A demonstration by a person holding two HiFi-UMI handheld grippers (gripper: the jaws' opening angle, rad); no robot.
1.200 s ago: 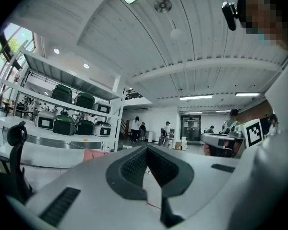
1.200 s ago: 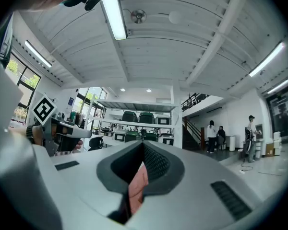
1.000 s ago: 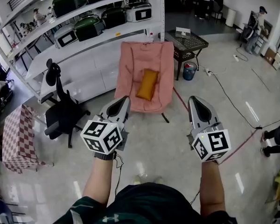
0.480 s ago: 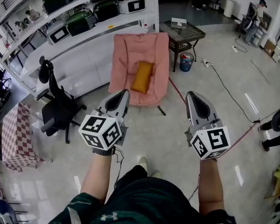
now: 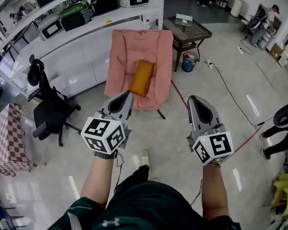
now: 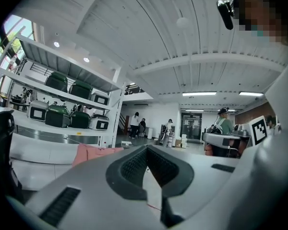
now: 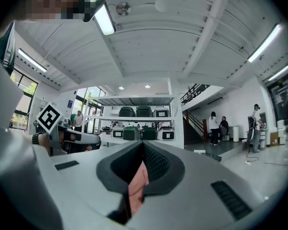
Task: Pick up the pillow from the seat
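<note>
Head view: orange pillow (image 5: 142,78) lies on the pink seat (image 5: 122,47), long side running up the backrest, roughly centred on the cushion. The seat stands on the floor (image 5: 158,133) in front of the white shelf (image 5: 86,20); a black office chair (image 5: 45,114) stands off to its left.

Left claw (image 5: 128,95): closed, nothing held. Its tip points toward the seat's lower front edge. The pillow is ahead of it and a little to the right, apart, no contact.

Right claw (image 5: 191,99): closed, nothing held. It is level with the left claw and well apart from it. The pillow lies ahead and off to its left, farther from it than from the left claw.

Left gripper view: left claw (image 6: 146,150) jaws meet at the tips, with only floor showing through the slot behind them. The top of the seat (image 6: 93,152) shows left of the jaws; the pillow is not visible here.

Right gripper view: right claw (image 7: 143,145) jaws meet at the tips. The seat (image 7: 137,186) shows as pink through the slot behind them, far off and not between the pads.
</note>
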